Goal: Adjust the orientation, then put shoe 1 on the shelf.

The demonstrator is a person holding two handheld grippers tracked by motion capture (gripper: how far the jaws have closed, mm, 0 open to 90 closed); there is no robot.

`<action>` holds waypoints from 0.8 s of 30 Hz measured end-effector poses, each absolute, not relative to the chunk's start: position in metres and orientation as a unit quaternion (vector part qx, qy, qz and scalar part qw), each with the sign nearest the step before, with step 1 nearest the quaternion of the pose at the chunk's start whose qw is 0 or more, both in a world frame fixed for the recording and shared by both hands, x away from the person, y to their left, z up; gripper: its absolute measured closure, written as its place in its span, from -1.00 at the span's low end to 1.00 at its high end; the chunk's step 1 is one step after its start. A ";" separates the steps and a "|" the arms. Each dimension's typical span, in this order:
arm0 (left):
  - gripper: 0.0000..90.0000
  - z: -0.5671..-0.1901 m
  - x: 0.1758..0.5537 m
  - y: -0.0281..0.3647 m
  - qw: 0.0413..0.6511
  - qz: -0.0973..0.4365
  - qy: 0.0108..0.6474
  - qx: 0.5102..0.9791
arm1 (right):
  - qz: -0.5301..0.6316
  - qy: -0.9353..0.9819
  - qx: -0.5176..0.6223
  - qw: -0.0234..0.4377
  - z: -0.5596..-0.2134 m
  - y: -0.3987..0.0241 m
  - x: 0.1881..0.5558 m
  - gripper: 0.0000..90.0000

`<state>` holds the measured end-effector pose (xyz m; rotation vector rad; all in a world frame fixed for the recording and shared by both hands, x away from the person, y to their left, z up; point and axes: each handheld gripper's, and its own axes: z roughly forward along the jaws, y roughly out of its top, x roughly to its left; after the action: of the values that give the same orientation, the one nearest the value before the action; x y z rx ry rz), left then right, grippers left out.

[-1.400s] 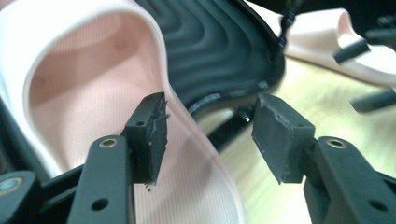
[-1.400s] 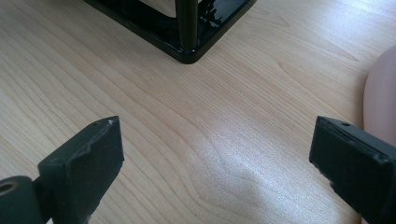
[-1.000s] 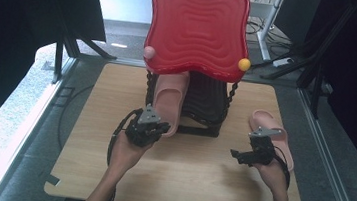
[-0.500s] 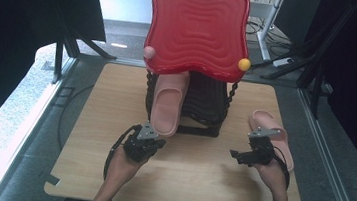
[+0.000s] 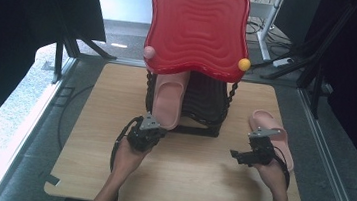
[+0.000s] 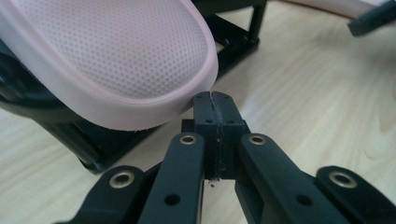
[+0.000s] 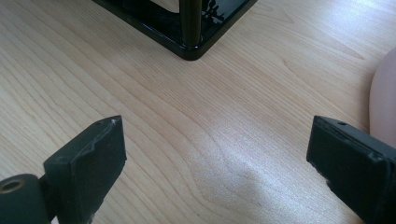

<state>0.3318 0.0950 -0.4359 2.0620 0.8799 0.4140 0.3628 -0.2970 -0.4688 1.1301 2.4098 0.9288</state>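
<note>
L gripper [image 6: 215, 100]: jaws clenched flat together, nothing between, tips just under the heel of the pink slipper [image 6: 116, 60] lying on the black rack [image 5: 201, 108]. High view puts that slipper on the rack's left half, heel overhanging toward the near edge; whether tips touch it, can't tell. R gripper [image 7: 219, 163]: released, jaws wide apart over bare wood; second pink slipper [image 5: 271, 135] lies flat by the tabletop's right edge, just beside it. Red wavy tray [image 5: 198, 29] stands atop the rack. Wooden tabletop [image 5: 178, 181]; dark curtains around, grey floor.
</note>
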 end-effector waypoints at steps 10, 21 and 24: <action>1.00 -0.424 0.360 0.093 0.426 0.153 0.359 0.816 | 0.325 0.843 0.396 0.161 -0.469 -0.297 0.363 -0.89; 0.56 -0.412 0.368 0.081 0.419 0.141 0.352 0.825 | 0.330 0.841 0.396 0.163 -0.467 -0.299 0.362 -0.89; 0.12 -0.413 0.358 0.081 0.417 0.137 0.340 0.831 | 0.327 0.841 0.398 0.163 -0.467 -0.301 0.362 -0.89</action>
<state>0.3582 0.0811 -0.4135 2.0863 0.8536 0.3443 0.3624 -0.3007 -0.4668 1.1361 2.3987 0.9339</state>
